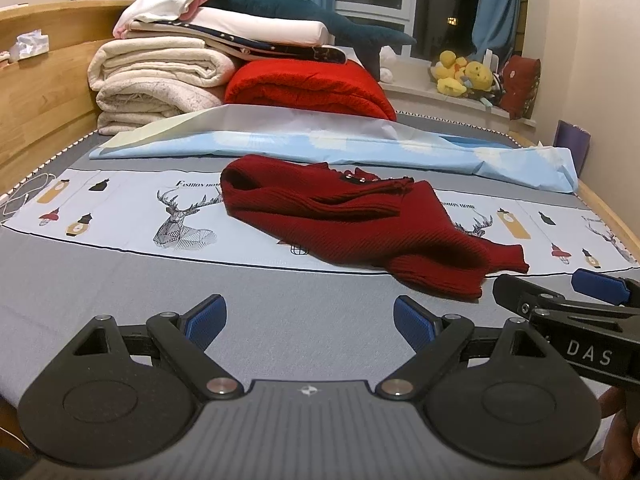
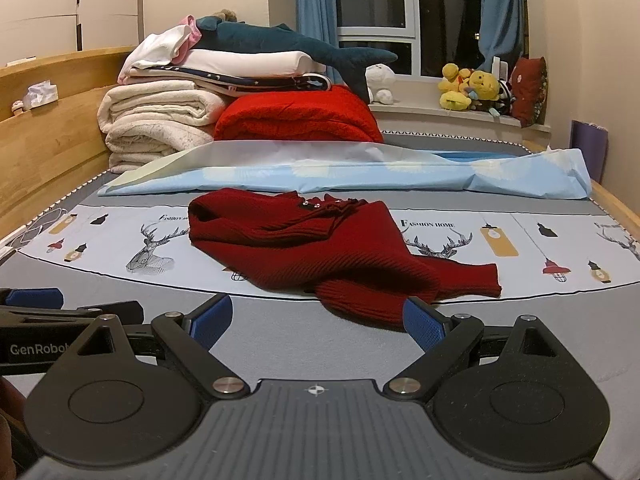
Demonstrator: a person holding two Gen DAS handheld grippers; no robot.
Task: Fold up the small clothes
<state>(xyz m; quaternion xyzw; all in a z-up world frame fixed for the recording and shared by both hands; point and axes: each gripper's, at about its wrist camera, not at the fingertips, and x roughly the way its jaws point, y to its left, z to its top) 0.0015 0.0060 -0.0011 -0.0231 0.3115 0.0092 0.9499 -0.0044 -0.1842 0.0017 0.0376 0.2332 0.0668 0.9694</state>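
Observation:
A small dark red knit sweater [image 1: 352, 220] lies crumpled on the bed, over a printed sheet with deer drawings [image 1: 132, 216]. It also shows in the right wrist view [image 2: 328, 248]. My left gripper [image 1: 310, 322] is open and empty, hovering over the grey bedding a little short of the sweater. My right gripper [image 2: 318, 320] is open and empty, its right fingertip [image 2: 424, 324] close to the sweater's near hem. The right gripper shows at the right edge of the left wrist view [image 1: 560, 288]. The left gripper shows at the left edge of the right wrist view [image 2: 32, 300].
A light blue sheet [image 1: 320, 144] lies across the bed behind the sweater. Folded white blankets [image 1: 160, 76], a red blanket [image 1: 312, 88] and a plush shark [image 1: 300, 8] are stacked at the back. A wooden bed frame [image 1: 40, 92] runs along the left. Plush toys [image 1: 464, 72] sit on the windowsill.

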